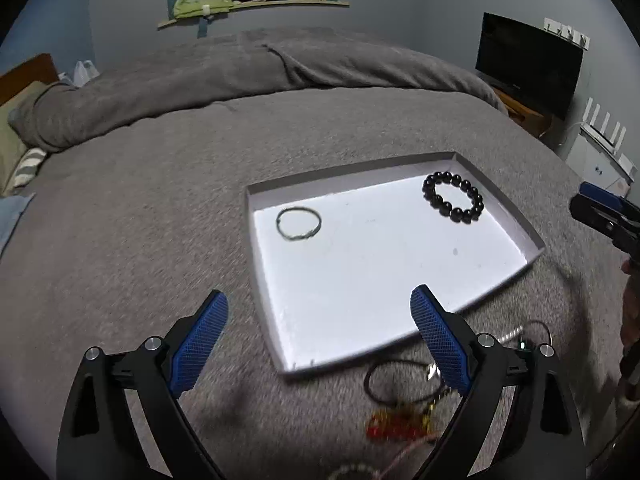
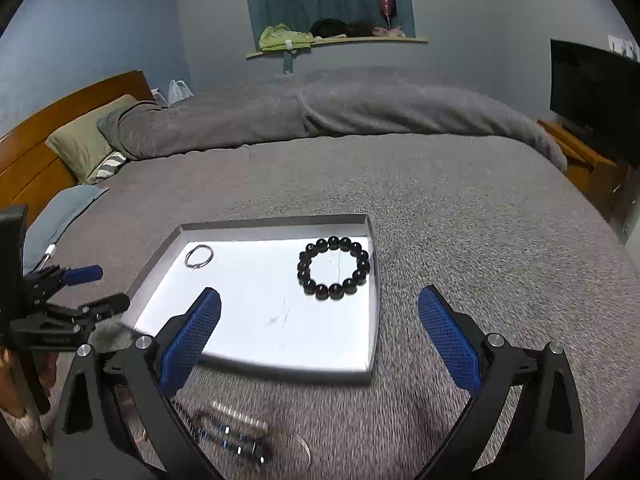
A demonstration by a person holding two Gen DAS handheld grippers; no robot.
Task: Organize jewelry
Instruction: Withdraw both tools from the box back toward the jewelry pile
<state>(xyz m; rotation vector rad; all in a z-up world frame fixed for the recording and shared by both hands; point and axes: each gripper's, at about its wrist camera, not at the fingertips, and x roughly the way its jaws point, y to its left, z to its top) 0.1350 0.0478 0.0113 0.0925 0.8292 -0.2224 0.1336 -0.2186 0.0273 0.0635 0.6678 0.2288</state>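
A shallow white tray (image 1: 400,332) (image 2: 248,354) lies on the grey bed cover. In it are a thin silver bangle (image 1: 299,222) (image 2: 199,256) at the far left and a black bead bracelet (image 1: 453,197) (image 2: 333,268) at the far right. My left gripper (image 1: 320,336) is open and empty, above the tray's near edge. Loose jewelry lies on the cover in front of the tray: a black cord loop (image 1: 390,380), a red and gold piece (image 1: 394,426). My right gripper (image 2: 320,332) is open and empty, over the tray's near right corner. Beaded strands (image 2: 228,432) lie below it.
The left gripper shows at the left edge of the right wrist view (image 2: 60,308); the right one shows at the right edge of the left wrist view (image 1: 604,212). A folded grey duvet (image 1: 240,76) lies across the far bed. A TV (image 1: 528,64) stands at the right.
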